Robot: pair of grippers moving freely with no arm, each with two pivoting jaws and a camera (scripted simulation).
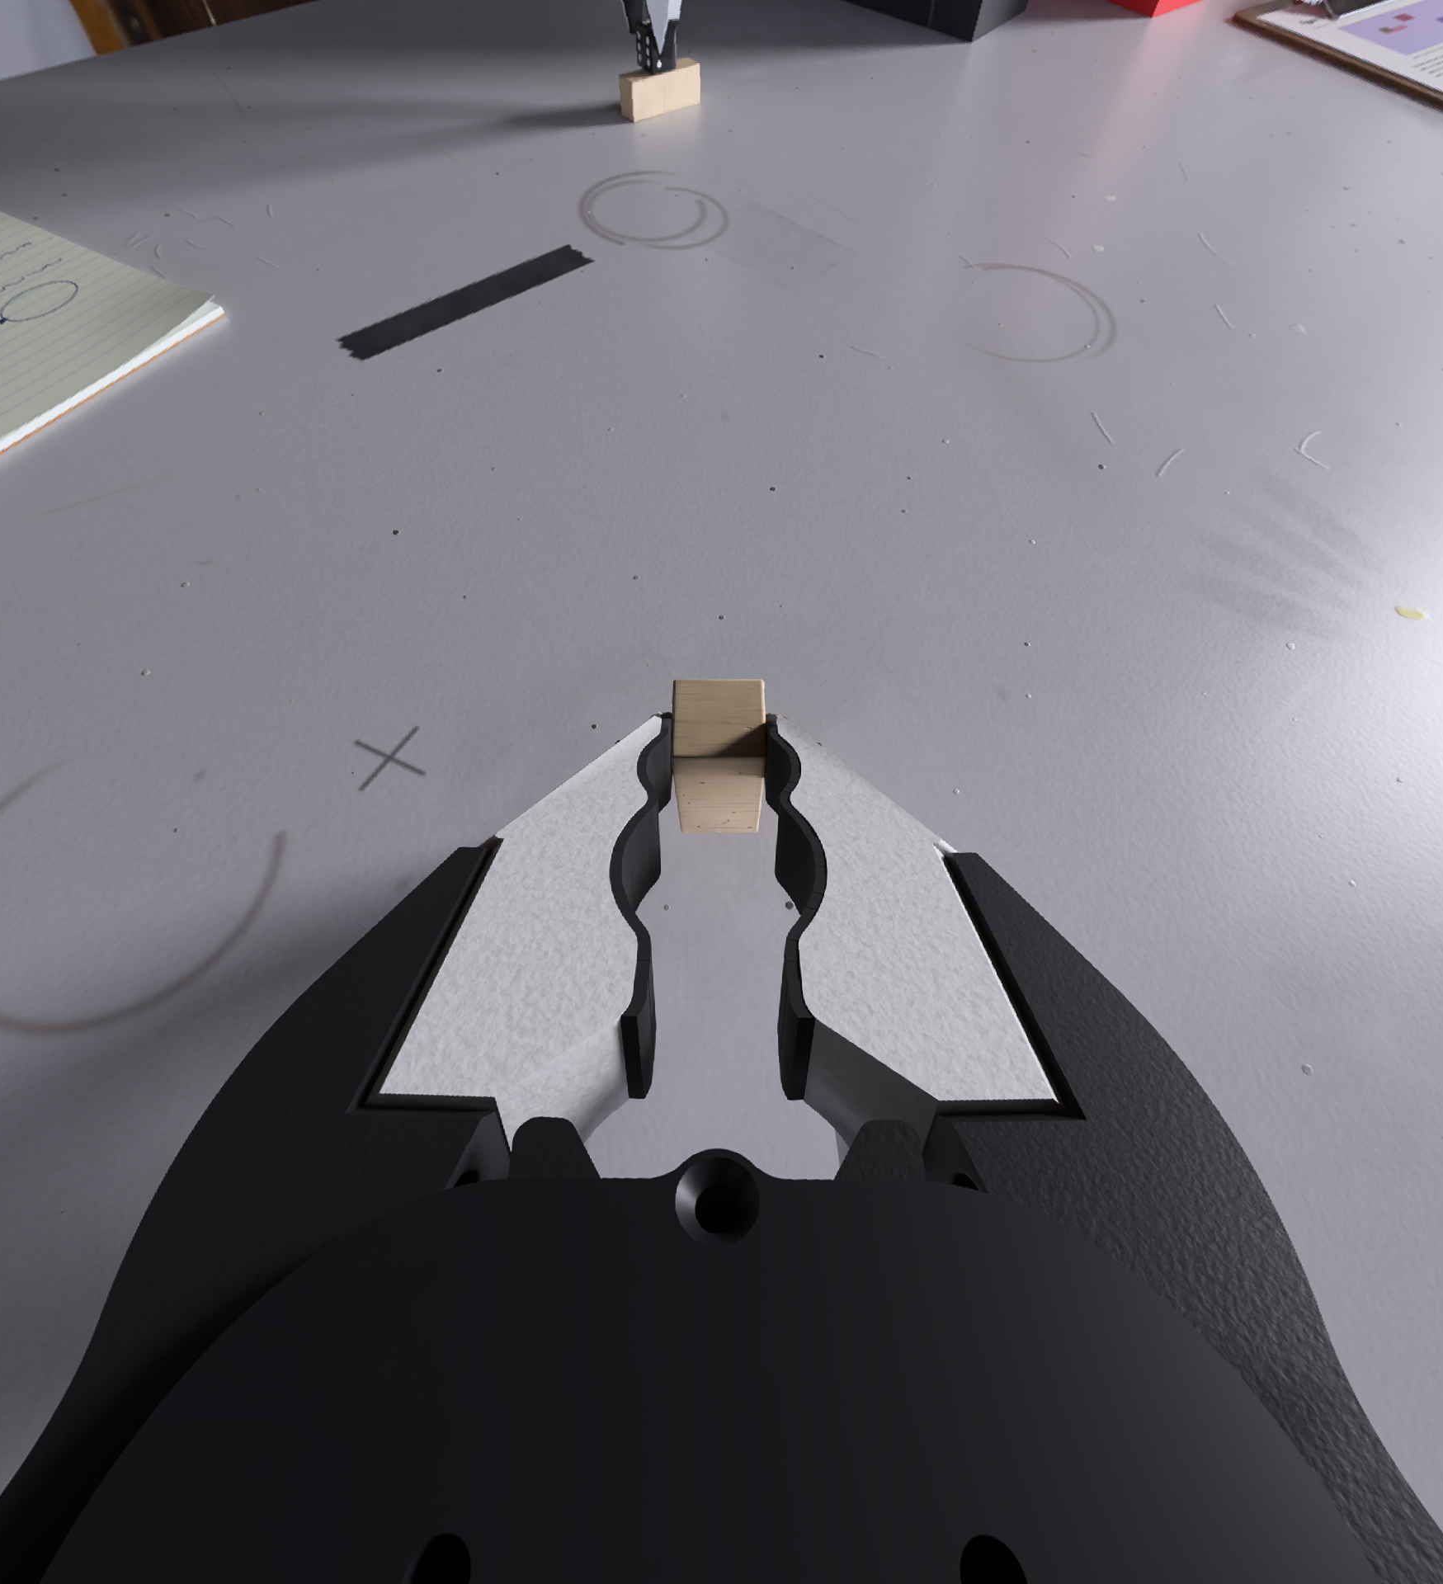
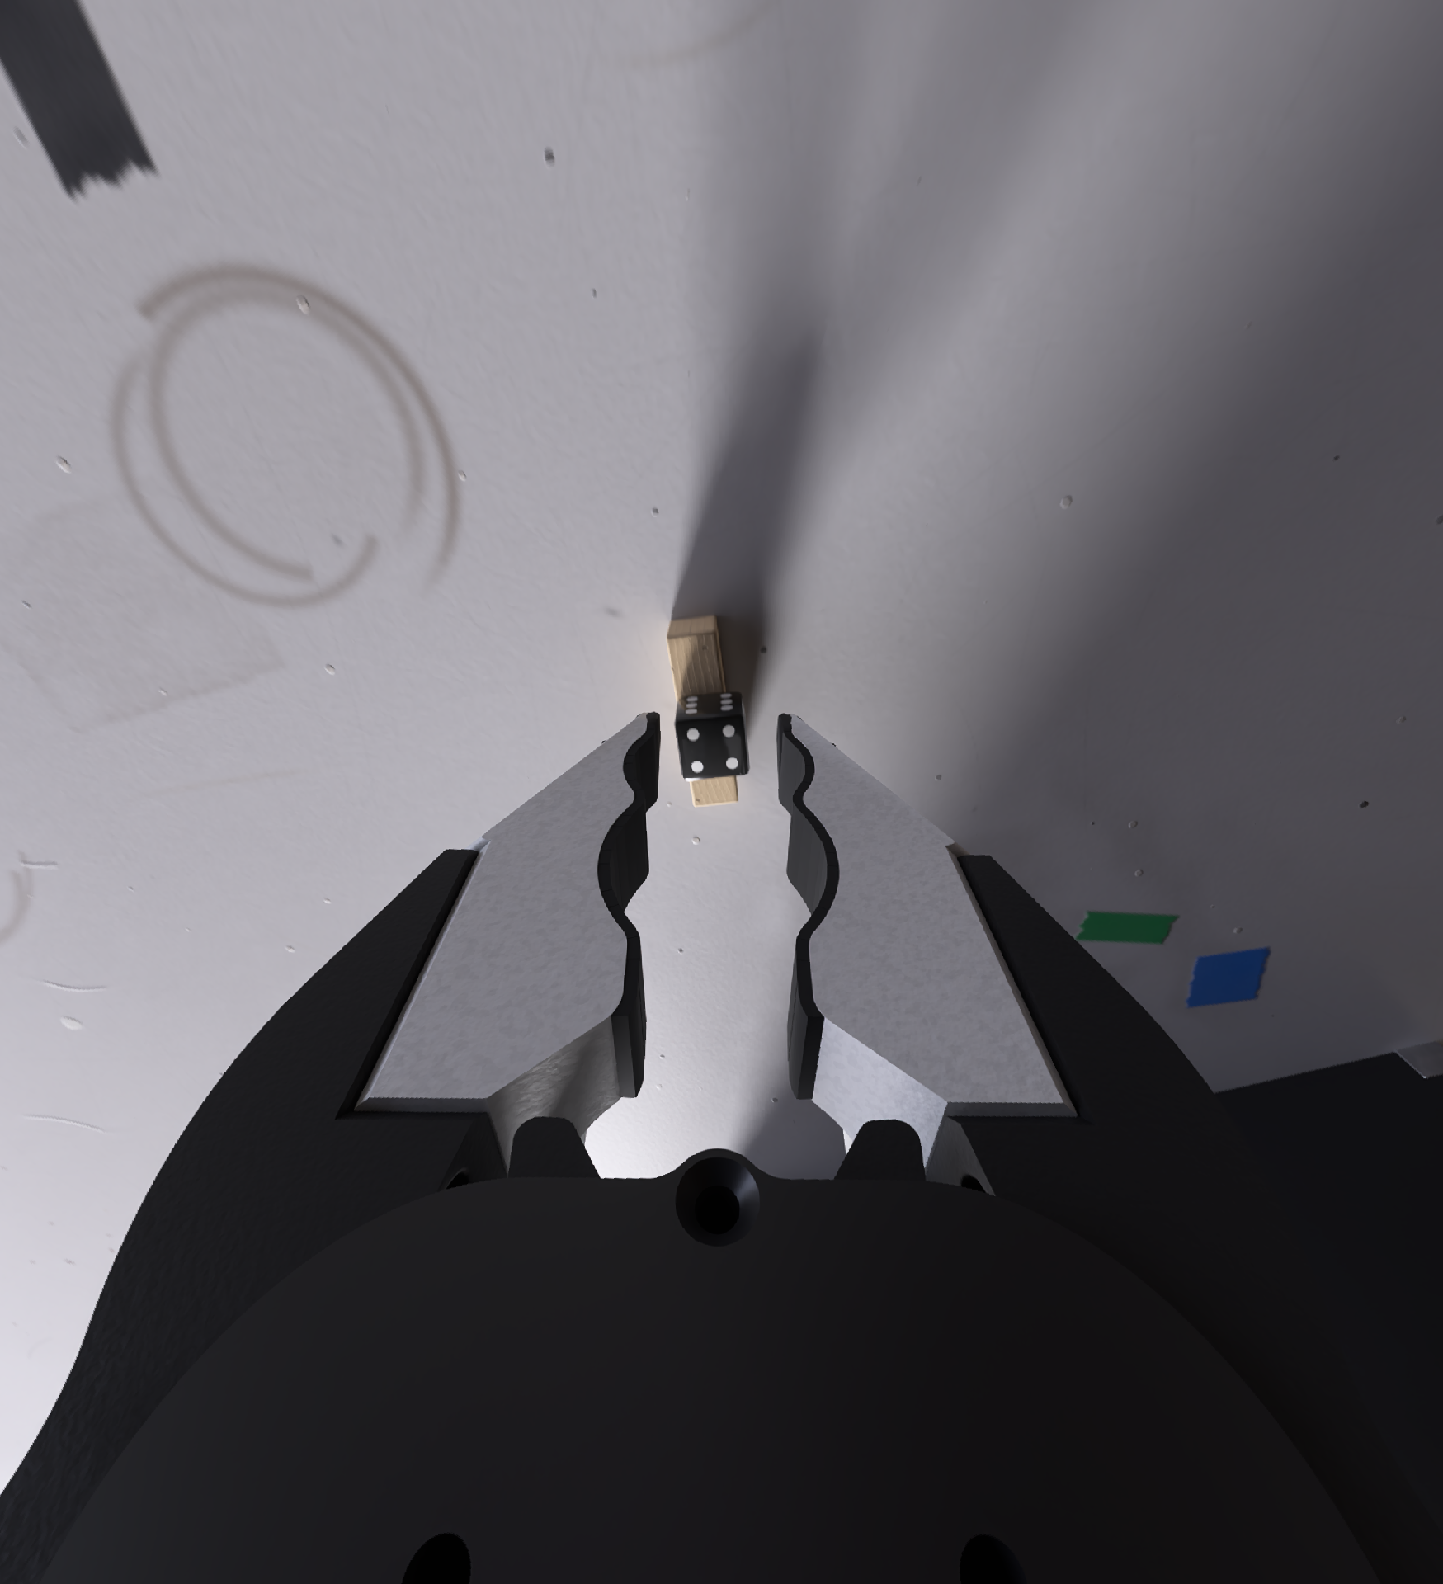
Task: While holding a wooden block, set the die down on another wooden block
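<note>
1. My left claw [image 1: 718,754] was clamped on a wooden block [image 1: 718,754], held at the fingertips above the grey table [image 1: 872,531].
2. My right claw [image 2: 716,746] pointed down with its fingers apart, touching nothing.
3. Between and just past those tips, the black die [image 2: 711,744] sat on the second block [image 2: 700,656], which lay flat on the table.
4. Farther off lay black tape [image 1: 465,302], a notepad [image 1: 32,334], a clipboard [image 1: 1420,60].
</note>
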